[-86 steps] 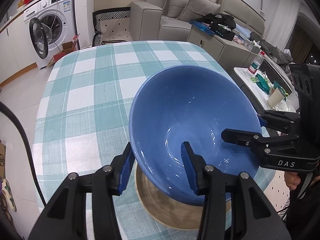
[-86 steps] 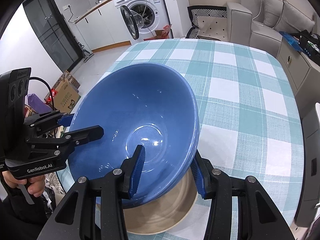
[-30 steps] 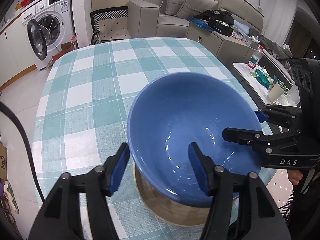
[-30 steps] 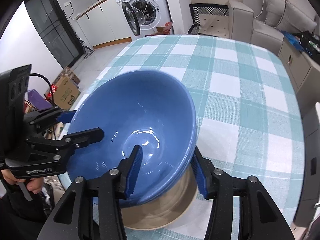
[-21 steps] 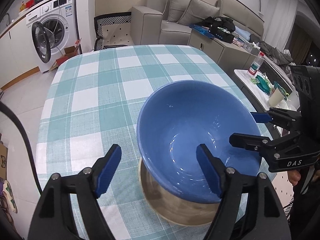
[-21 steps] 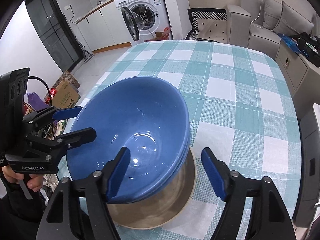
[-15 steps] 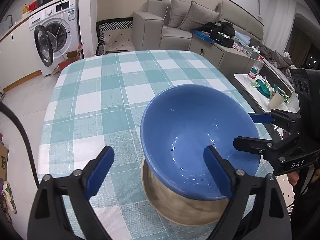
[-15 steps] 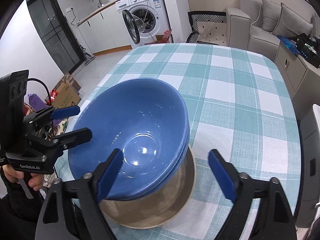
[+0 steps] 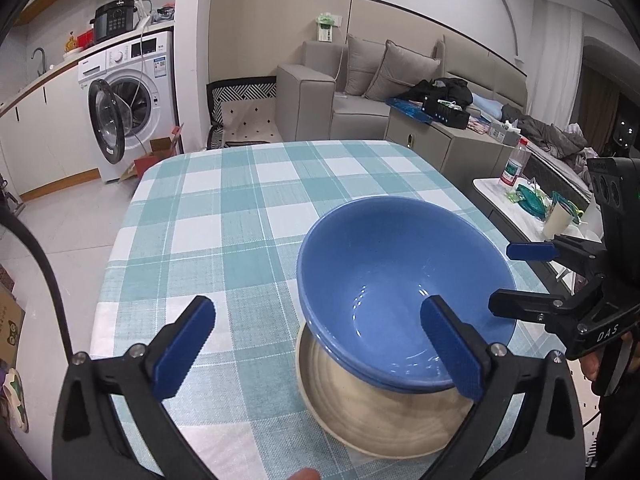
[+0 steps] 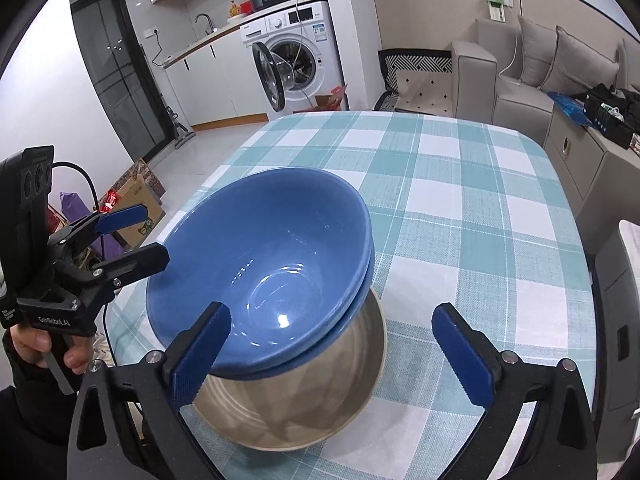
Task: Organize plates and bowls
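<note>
Both grippers have let go and pulled back from the blue bowl (image 9: 404, 288) — a moment ago each clamped a side of its rim, and the jaws have just been opening. Now the left gripper (image 9: 316, 344) stands with its jaws spread wide, one blue pad out over the checked cloth (image 9: 224, 216), the other just over the bowl's near rim, pressing on nothing. The right gripper (image 10: 332, 356) shows the same picture: jaws as wide as they go, one pad in front of the bowl's near edge, the other clear to the side above the cloth, nothing held. And the bowl is down! It sits nested in a second blue bowl (image 10: 362, 280), whose rim peeks out just beneath it, and the pair rests slightly tilted on the beige plate (image 10: 320, 404). That stack stands near the front edge of the surface. From each wrist view, the opposite gripper hangs just beside the bowl, apart from it.
</note>
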A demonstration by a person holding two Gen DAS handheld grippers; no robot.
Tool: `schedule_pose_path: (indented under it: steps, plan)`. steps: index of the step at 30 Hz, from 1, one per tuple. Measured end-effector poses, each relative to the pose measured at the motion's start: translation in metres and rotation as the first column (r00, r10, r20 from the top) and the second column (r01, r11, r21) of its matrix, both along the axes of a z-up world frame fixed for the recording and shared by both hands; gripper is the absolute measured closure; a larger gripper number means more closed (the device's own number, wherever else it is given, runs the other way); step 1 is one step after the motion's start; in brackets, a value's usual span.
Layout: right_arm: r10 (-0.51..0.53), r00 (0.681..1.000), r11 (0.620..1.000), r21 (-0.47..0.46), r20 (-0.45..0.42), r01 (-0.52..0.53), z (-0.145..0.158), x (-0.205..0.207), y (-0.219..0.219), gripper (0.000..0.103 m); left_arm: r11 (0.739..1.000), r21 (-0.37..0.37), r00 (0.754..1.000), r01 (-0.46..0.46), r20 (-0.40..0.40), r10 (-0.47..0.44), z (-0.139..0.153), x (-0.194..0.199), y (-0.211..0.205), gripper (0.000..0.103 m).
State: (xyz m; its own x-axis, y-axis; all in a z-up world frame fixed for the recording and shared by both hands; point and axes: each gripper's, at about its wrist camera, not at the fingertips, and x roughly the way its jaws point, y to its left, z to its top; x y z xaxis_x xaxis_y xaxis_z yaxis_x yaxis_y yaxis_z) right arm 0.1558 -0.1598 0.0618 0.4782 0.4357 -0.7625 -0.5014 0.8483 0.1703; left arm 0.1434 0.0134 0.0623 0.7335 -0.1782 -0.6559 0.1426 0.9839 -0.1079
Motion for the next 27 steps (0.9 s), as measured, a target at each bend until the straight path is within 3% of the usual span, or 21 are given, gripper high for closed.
schedule_pose_path:
  steps: [7, 27]
  plan:
    - [0.0, 0.999, 0.999, 0.033, 0.048, -0.002, -0.001, -0.018, -0.006, 0.001, 0.999, 0.026, 0.996, -0.024, 0.089, 0.022, 0.0, -0.022, 0.0, 0.0]
    - [-0.01, 0.983, 0.995, 0.103, 0.184, -0.009, -0.016, -0.075, -0.027, 0.001, 0.995, 0.028, 0.977, -0.097, 0.194, 0.09, -0.029, -0.066, 0.001, 0.0]
